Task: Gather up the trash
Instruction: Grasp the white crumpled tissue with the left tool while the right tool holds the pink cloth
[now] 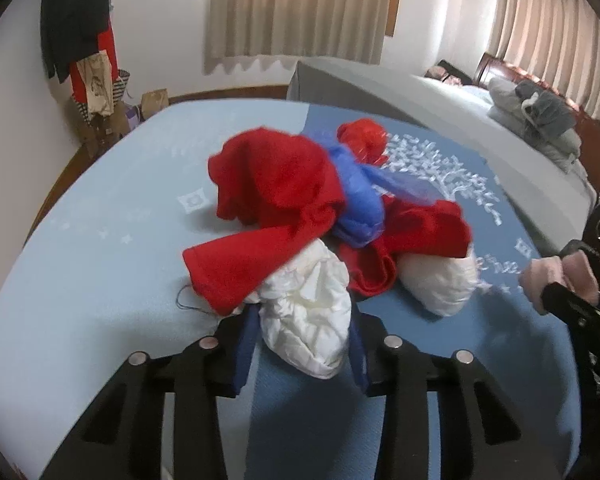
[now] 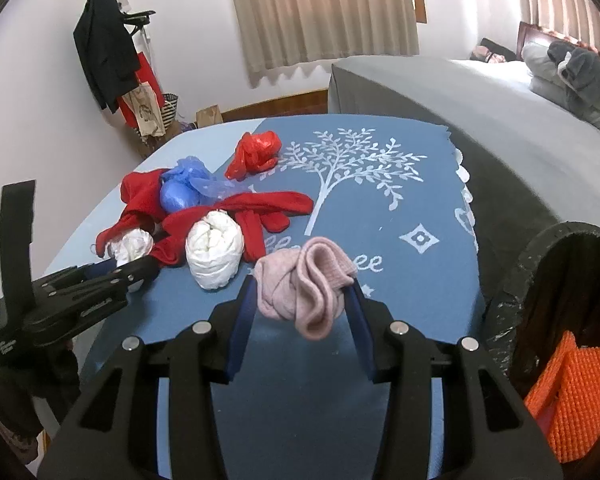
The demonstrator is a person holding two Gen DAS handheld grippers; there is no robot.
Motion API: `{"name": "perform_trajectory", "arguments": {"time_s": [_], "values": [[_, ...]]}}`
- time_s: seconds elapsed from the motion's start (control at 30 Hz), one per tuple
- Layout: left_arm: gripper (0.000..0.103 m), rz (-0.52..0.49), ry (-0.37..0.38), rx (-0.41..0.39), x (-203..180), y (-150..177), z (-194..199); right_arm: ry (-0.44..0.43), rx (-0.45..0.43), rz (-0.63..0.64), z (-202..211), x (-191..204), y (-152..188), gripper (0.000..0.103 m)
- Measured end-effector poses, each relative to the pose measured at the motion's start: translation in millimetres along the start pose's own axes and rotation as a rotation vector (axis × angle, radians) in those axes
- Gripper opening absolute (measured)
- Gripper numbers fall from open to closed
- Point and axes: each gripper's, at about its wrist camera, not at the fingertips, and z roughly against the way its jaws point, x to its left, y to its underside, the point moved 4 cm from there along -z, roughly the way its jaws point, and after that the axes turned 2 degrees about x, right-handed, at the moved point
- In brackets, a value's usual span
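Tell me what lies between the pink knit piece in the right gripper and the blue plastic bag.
In the right wrist view, a white plastic bundle and red cloth lie between the pink knit piece and the blue plastic bag.

Bare blue cloth (image 2: pixel 400 272) right of pile, red garment (image 1: pixel 276 184) draped over wads

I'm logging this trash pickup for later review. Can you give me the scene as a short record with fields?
surface: blue cloth with a white tree print
left gripper: around a white bag; grip unclear
right gripper: shut on a pink cloth
pile: red garment, blue bag, red bag, second white bag
bin: dark bin at right, orange item inside
background: grey bed, curtains
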Motion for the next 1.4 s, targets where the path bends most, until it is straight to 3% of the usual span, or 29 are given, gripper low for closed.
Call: {"name": "perform_trajectory", "arguments": {"time_s": [0.47, 0.63, 0.87, 1.07, 1.27, 1.4], "values": [[0.04, -0.118, 0.16, -0.073, -67.0, 7.1, 61.5, 0.025, -0.073, -0.038, 40.6, -25.5, -5.3, 0.043], [0.041, -0.151, 0.16, -0.038, -78.0, 16.3, 47.5, 0.039, -0.052, -0.064, 39.7, -37.6, 2.9, 0.043], [0.051, -0.153, 0.155, -0.011, -74.5, 22.1, 36.6, 0.035, -0.037, -0.071, 34.8, -40.9, 8.5, 0.043], [0.051, -0.141, 0.172, -0.006, -65.6, 27.0, 38.0, 0.031, -0.024, -0.058, 31.6, -35.8, 10.2, 0.043], [0.065, -0.138, 0.15, -0.021, -51.1, 30.8, 47.2, 0.033, -0.018, -0.047, 30.9, -32.7, 10.7, 0.043], [0.065, -0.121, 0.142, -0.005, -41.4, 34.0, 42.9, 0.03, -0.011, -0.039, 29.3, -28.6, 11.0, 0.043]]}}
